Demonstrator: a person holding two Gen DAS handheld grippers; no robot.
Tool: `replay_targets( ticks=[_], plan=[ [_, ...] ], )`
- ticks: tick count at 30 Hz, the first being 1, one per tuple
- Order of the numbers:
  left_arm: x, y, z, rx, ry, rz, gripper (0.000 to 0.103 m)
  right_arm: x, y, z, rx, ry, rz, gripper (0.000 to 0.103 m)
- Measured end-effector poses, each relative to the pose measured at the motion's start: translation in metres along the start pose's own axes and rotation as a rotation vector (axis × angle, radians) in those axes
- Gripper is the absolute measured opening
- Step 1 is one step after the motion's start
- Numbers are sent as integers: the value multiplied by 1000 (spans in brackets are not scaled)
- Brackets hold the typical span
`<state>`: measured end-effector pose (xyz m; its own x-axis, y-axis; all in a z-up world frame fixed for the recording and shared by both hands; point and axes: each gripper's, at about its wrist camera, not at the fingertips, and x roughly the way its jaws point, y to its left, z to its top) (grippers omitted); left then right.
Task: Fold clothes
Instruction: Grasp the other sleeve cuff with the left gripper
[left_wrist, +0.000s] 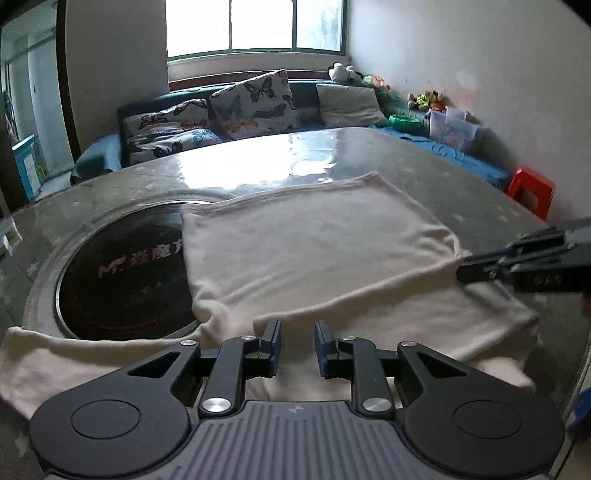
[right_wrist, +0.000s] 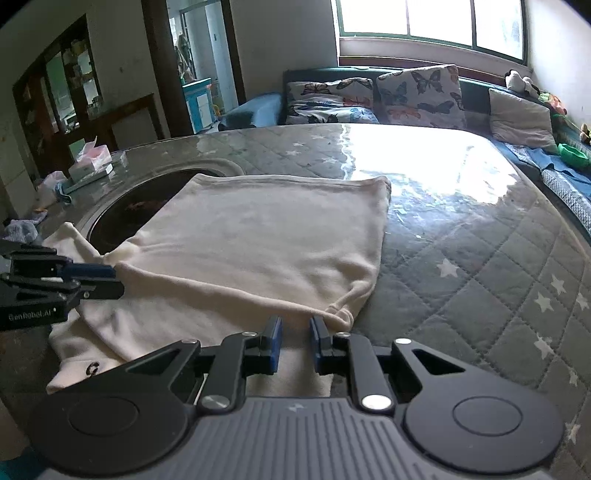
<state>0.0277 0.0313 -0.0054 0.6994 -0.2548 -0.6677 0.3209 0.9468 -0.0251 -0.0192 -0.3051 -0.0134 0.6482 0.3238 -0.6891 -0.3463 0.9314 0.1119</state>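
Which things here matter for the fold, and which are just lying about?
For the fold:
- cream garment, partly folded
- left tool, open
- right tool, open

Lying about:
- round black cooktop
- tissue box
- butterfly cushions
- red stool

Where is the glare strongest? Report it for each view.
Left wrist view: window glare washes out the glossy grey tabletop beyond the folded cream fabric garment. Right wrist view: the brightest patch lies on the tabletop's far right, past the garment.
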Motion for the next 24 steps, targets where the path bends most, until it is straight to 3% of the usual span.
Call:
replay_targets(
  ticks=[5, 13, 20, 24],
  plan=[
    [3, 13, -2, -30, 13, 8, 23, 3, 11, 5, -35, 6, 1, 17],
    [-24, 48, -17, -106, 1, 100, 25, 8, 64, 5, -168, 36, 144, 17],
    [-52, 86, -29, -185, -22, 247, 38, 19, 122, -1, -328, 47, 205, 19],
    [-65, 112, -36, -250, -29, 346, 42, 18, 137, 5, -338, 23, 241, 19]
  ],
)
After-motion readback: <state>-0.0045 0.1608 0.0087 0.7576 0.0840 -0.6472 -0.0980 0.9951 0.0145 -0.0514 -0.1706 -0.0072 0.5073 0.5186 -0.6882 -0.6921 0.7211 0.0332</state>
